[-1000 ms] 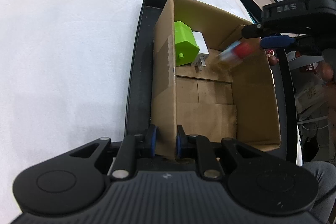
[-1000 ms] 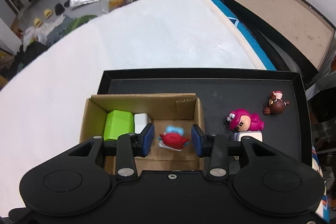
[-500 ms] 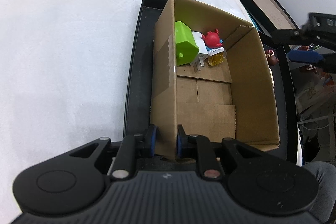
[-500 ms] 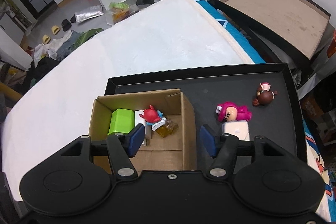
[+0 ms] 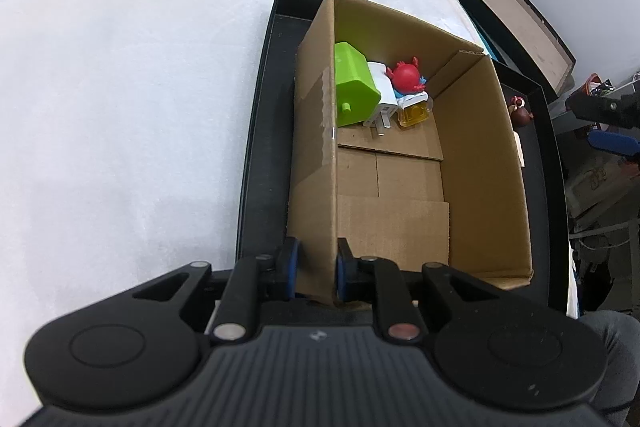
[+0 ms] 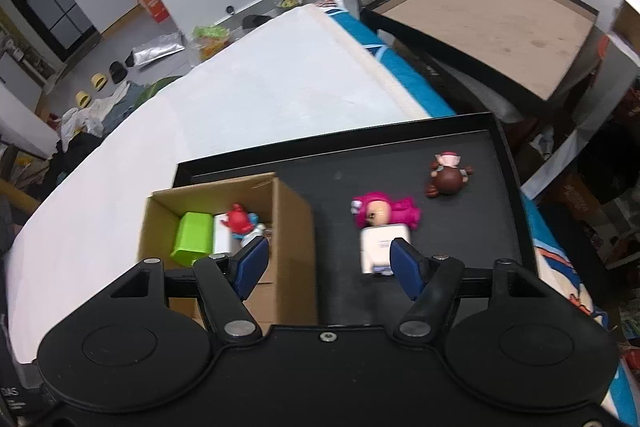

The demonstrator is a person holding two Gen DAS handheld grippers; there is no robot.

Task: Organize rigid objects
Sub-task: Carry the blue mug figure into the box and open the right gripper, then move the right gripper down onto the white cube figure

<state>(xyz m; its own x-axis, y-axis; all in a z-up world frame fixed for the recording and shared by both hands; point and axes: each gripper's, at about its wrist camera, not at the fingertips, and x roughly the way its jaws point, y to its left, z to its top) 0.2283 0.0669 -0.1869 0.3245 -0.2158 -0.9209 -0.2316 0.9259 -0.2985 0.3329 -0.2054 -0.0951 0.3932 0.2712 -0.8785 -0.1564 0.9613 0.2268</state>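
Note:
A cardboard box (image 5: 472,167) (image 6: 296,227) stands on a black tray (image 5: 264,115) (image 6: 460,155). My left gripper (image 5: 316,269) is shut on the box's near left wall. Inside, at the far end, lie a green block (image 5: 352,87) (image 6: 192,239), a white plug (image 5: 382,91) and a red crab figure (image 5: 406,77) (image 6: 238,221) on a yellow base. My right gripper (image 6: 326,263) hangs above the tray beside the box, its jaws opening with nothing between them. On the tray lie a pink-haired figure (image 6: 384,217) on a white base and a brown figure (image 6: 448,177) (image 5: 520,111).
The tray sits on a white cloth-covered table (image 5: 140,75) (image 6: 280,95). A large open black case (image 6: 492,27) (image 5: 508,11) stands beyond the table's right edge. Clutter and slippers (image 6: 92,87) lie on the floor at the far left. A person's grey-clad leg (image 5: 612,339) shows at the lower right.
The right gripper let go of the red crab figure, which now lies in the box. It opened, rose and moved right over the tray. The left gripper kept still on the wall.

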